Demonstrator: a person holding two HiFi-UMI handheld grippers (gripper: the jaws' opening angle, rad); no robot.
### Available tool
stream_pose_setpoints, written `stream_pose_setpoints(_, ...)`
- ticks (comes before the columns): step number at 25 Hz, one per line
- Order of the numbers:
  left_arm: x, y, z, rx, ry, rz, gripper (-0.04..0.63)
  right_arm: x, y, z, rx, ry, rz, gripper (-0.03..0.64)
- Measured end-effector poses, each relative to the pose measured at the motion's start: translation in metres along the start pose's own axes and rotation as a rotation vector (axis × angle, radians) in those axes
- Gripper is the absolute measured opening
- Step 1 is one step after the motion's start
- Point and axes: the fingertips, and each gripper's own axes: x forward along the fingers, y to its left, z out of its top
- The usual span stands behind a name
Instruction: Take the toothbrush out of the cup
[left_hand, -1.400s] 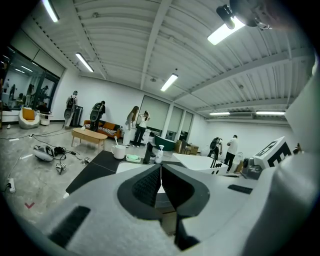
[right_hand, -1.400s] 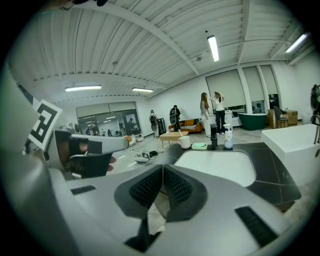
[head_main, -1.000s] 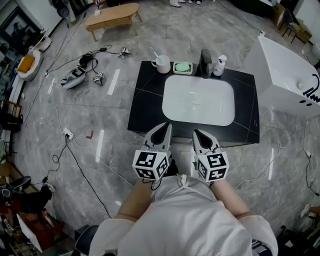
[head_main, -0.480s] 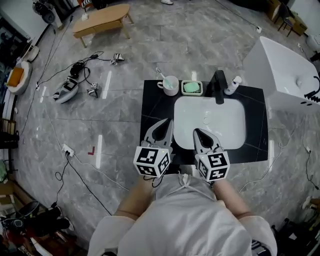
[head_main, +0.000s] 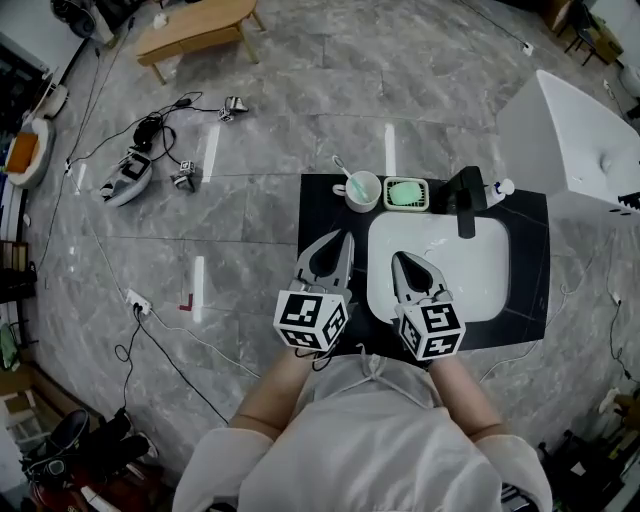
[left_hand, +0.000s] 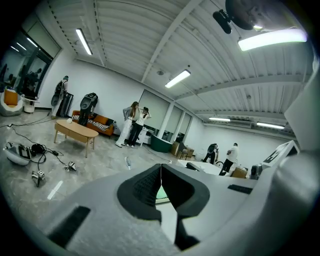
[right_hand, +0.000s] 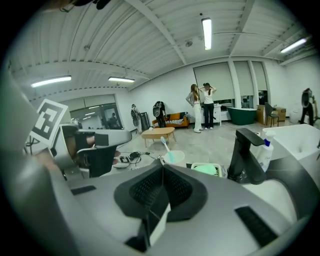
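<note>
The toothbrush (head_main: 344, 169) stands in the pale cup (head_main: 363, 191) at the far left corner of the black vanity top (head_main: 318, 212), just left of the green soap dish (head_main: 406, 194) and the black faucet (head_main: 464, 192). Its handle is sunk in the cup. Its long axis tilts up and away, so the bristle head leans out over the rim to the left and away from the person. In the right gripper view the same lean shows as a slant to the left, with the head well above the cup. Both tools are apart from it, on the near side of the vanity. The left gripper (head_main: 337, 238) has its jaws pressed together with nothing between them, and its tips point across the counter's left strip, so the cup lies ahead and a little to its right. The right gripper (head_main: 401, 259) is likewise closed and empty. It sits over the near left part of the white basin (head_main: 484, 268), and the cup is ahead and off to its left. The left gripper looks the nearer of the two, though either one would first have to spread its jaws. It would then come in across the tilted handle above the rim, since the free length there is the only part open to a pinch.
</note>
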Motion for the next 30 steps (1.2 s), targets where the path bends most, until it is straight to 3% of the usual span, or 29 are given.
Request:
stream_pose_setpoints(5,0.028,0.025,-0.002,-0.013,0.012,0.039,0.020,0.028,-0.010,0.012,-0.007,0.014,0.016,0.028)
stream_pose_setpoints(11,0.074,0.053,-0.019,-0.096,0.078,0.043,0.023,0.060,-0.025,0.022,-0.032,0.039,0.044,0.028)
stream_pose_setpoints(14,0.098,0.067,-0.027,-0.108,0.115,0.065,0.106,0.074,-0.035,0.022,-0.034,0.054,0.053,0.028)
stream_pose_setpoints(21,0.140,0.089,-0.046,-0.130,0.199,0.101,0.183,0.099,-0.055,0.013,-0.039,0.100,0.078,0.028)
stream_pose_setpoints(28,0.158,0.103,-0.057,-0.157,0.263,0.119,0.187,0.115,-0.065,0.014,-0.029,0.117,0.092,0.028)
stream_pose_setpoints(30,0.160,0.103,-0.058,-0.155,0.262,0.126,0.162,0.117,-0.069,0.010,-0.019,0.126,0.092,0.028)
